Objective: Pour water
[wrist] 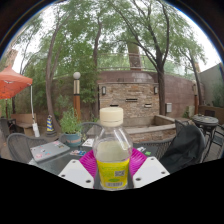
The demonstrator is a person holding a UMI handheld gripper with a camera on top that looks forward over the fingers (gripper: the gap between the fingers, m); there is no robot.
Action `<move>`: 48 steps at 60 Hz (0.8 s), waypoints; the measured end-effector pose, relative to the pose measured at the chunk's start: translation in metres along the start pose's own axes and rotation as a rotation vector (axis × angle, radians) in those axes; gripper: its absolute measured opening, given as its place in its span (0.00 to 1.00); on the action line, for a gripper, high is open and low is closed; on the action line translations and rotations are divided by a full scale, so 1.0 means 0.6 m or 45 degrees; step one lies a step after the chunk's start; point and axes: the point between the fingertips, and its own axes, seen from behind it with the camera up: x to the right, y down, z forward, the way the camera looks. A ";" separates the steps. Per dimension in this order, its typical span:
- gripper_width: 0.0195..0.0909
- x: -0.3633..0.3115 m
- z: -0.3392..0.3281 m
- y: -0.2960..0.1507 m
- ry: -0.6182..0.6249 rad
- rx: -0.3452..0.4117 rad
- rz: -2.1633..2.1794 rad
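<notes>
The bottle [112,146] stands upright between the two fingers of the gripper [112,165], close in front of the camera. It is a clear plastic bottle with a white screw cap, a clear neck and a yellow-green lower half that may be a label or the liquid inside; the view is too curved and dim there to tell which. The magenta pads [89,163] sit tight against the bottle's left and right sides at the level of its yellow part, with no gap showing at either side, so the fingers are drawn in narrow and clamped on the bottle. The pale finger bodies spread out below the pads, and the bottle's base is hidden between them. Just beyond the bottle lies a table [50,150] with a grey top, and near its far edge stands a small potted plant [71,125] in a light pot. A dark metal chair [18,146] stands beside the table's left edge. Farther off are a stone outdoor fireplace [130,98], a lamp post [76,92] with a round top, tall trees [150,30] and a red umbrella [12,82].
</notes>
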 end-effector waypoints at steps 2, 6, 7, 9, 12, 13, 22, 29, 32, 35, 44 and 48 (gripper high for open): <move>0.27 0.041 0.006 0.045 0.011 -0.031 -0.047; 0.27 0.107 0.000 0.143 0.032 -0.127 -0.056; 0.27 0.118 -0.004 0.162 0.033 -0.138 -0.058; 0.27 0.135 -0.014 0.196 0.031 -0.153 -0.066; 0.28 0.161 -0.013 0.241 0.024 -0.176 -0.065; 0.28 0.163 -0.018 0.253 0.013 -0.179 -0.057; 0.30 0.164 -0.018 0.313 -0.063 -0.191 -0.007; 0.33 0.158 -0.018 0.314 -0.072 -0.189 -0.042; 0.38 0.164 -0.027 0.321 -0.061 -0.197 -0.022; 0.45 0.167 -0.024 0.316 -0.033 -0.207 -0.021; 0.91 0.158 -0.052 0.344 0.031 -0.351 -0.020; 0.93 0.141 -0.079 0.333 0.054 -0.368 0.000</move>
